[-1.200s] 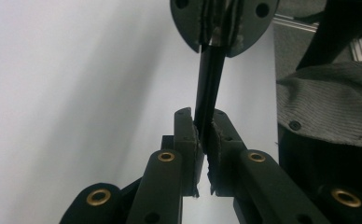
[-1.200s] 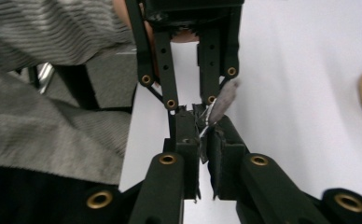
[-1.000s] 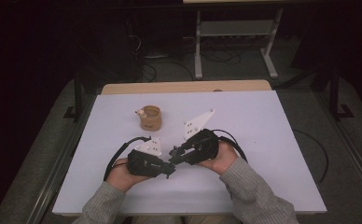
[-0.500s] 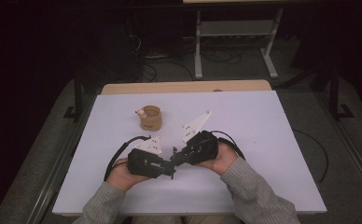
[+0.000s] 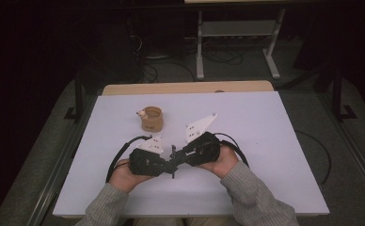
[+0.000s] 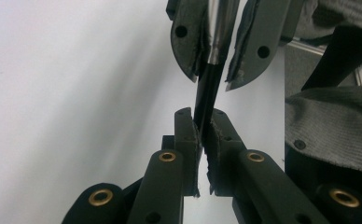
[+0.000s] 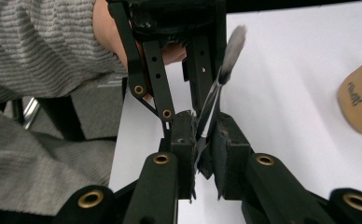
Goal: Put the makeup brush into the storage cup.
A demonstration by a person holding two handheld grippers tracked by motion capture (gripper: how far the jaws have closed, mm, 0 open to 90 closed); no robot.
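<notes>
Near the front middle of the white table, at about six o'clock in the high view, we hold the two grippers nose to nose with a slim black rod with a silvery metal end section pinched between them. Our left gripper is clamped tight on the rod's dark part. Our right gripper is closed on it too, and its jaws have just been shifting a little, with the rod between them throughout.

What the next move turns on is the rod's long axis. Seen from the left gripper it runs straight ahead toward twelve o'clock, from our own pads into the right gripper's pads beyond. Both hands are equally close, each holding one part.

From above, the rod is a short dark stub at the meeting point, and the small tan cup-like container stands well apart at eleven o'clock. The left gripper view shows the black-to-silver step. The right gripper view shows a pale blurred tip pointing toward one o'clock.
</notes>
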